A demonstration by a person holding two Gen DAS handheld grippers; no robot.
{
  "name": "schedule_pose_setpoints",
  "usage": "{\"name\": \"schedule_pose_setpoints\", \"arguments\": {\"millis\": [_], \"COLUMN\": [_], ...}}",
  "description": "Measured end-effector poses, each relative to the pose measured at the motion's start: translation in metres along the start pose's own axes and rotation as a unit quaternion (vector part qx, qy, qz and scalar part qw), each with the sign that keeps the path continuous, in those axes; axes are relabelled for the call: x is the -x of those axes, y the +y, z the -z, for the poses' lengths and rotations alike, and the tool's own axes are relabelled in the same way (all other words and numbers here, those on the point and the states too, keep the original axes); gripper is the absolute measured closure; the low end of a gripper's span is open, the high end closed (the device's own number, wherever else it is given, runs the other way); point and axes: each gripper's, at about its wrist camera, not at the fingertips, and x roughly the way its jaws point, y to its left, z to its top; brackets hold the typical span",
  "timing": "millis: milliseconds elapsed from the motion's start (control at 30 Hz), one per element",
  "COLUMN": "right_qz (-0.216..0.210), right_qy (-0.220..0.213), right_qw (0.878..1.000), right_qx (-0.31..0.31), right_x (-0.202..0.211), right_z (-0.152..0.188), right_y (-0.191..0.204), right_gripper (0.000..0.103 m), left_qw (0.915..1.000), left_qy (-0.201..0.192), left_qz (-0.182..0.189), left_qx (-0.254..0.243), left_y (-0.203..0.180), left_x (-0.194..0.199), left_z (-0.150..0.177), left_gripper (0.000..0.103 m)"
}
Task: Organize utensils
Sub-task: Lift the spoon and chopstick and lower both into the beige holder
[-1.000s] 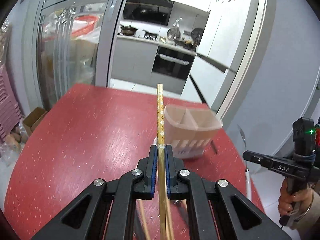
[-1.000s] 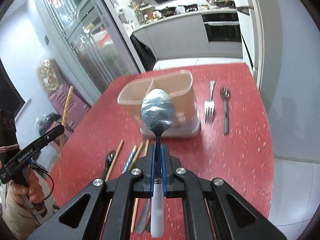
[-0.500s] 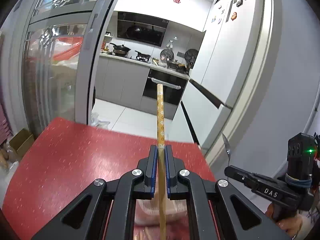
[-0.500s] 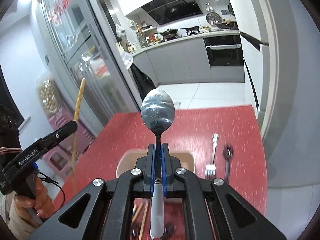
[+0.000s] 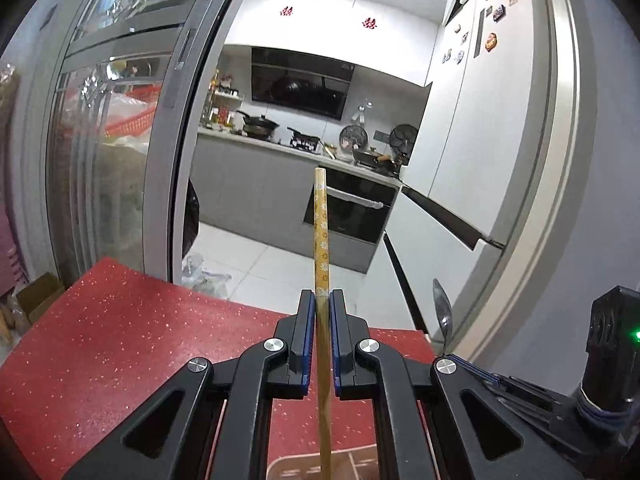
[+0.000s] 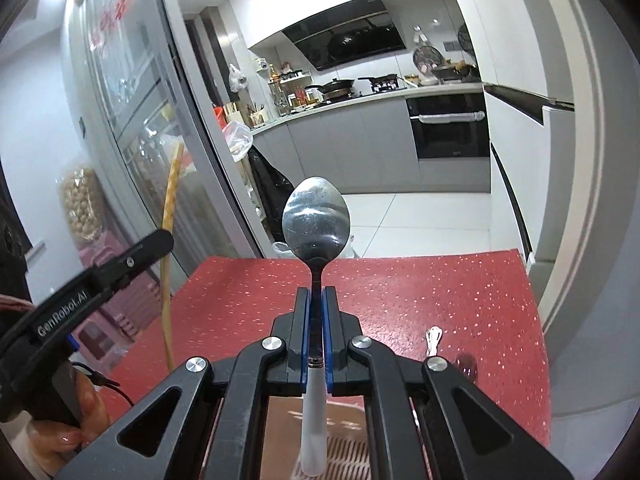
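Note:
My left gripper [image 5: 321, 300] is shut on a patterned wooden chopstick [image 5: 321, 232] that stands upright, its lower end over the translucent divided holder [image 5: 352, 460] at the frame's bottom. My right gripper [image 6: 316, 296] is shut on a metal spoon [image 6: 316, 216] with a white handle, bowl up, the handle hanging over the holder [image 6: 344, 444]. In the right wrist view the left gripper [image 6: 156, 240] and chopstick [image 6: 170, 200] show at the left. In the left wrist view the spoon [image 5: 442, 314] shows at the right.
The red speckled table [image 5: 120, 340] lies below. A fork [image 6: 434, 338] and a dark spoon [image 6: 466, 362] lie on it right of the holder. Behind are glass sliding doors [image 5: 100, 160], a kitchen and a fridge [image 5: 480, 140].
Both grippers have tilted up and moved over the holder, which has dropped to the bottom edge of both views. The chopstick and spoon stay gripped.

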Motion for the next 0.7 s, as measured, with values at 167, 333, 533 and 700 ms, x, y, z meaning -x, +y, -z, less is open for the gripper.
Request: {"name": "schedule_pose_setpoints", "arguments": {"millis": [167,333,533,700], "right_qz": [0.008,0.009,0.012,0.011], "right_qy": [-0.01,-0.015,0.0,0.024], "right_qw": [0.999,0.998,0.997,0.997], "right_qx": [0.035,0.06,0.072,0.075], "right_x": [-0.006,-0.001,0.003,0.002], "right_z": [0.019,0.039,0.06,0.067], "right_y": [0.001,0.004,0.006,0.006], "right_gripper": [0.097,0.097,0.097,0.097], "left_qw": [0.9998,0.9984,0.9953,0.9928], "left_qy": [0.003,0.012,0.037,0.075], "left_qz": [-0.001,-0.018,-0.039,-0.05], "left_qx": [-0.022,-0.052,-0.081,-0.078], "left_y": [-0.002,-0.005,-0.006,-0.003], "left_x": [-0.002,0.008,0.014,0.009], "left_z": [0.019,0.036,0.056,0.066], "left_gripper": [0.071,0.071,0.071,0.071]}}
